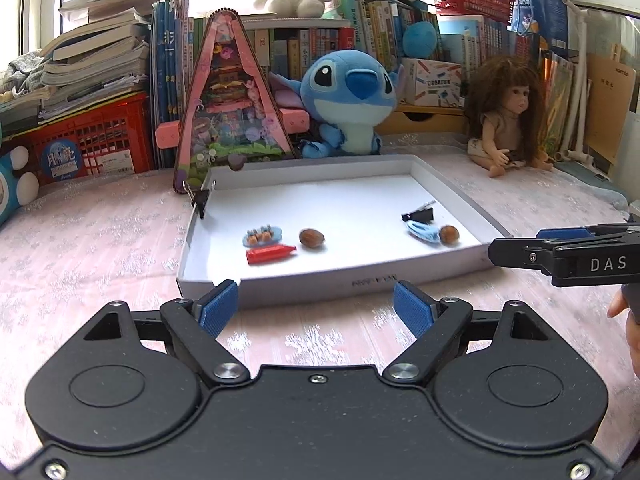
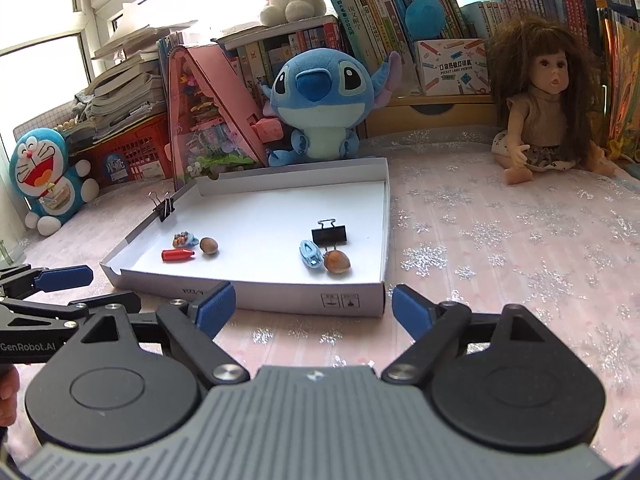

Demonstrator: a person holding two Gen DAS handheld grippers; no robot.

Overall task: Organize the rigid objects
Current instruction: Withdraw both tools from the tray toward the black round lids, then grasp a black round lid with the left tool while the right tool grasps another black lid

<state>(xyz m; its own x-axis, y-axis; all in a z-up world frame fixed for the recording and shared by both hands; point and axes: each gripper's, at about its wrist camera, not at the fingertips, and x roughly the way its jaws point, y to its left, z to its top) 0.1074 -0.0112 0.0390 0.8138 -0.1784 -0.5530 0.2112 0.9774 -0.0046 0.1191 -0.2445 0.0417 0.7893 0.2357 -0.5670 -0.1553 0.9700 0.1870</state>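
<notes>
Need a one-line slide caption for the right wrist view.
Open right tool faces a white box lid holding two nuts, binder clip, blue clip and red toy bottle.

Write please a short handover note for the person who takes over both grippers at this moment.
Left gripper: open, empty, in front of the near wall of the shallow white cardboard tray.
Right gripper: open, empty, at the tray's near right corner.
In the tray, left group: red toy bottle, small blue plate of toy food, brown nut.
Right group: loose black binder clip, light blue hair clip, second brown nut.
Another black binder clip is clamped on the left wall.
Done: everything small lies inside the tray.
Left: probably the sorting; neither gripper holds anything.
</notes>
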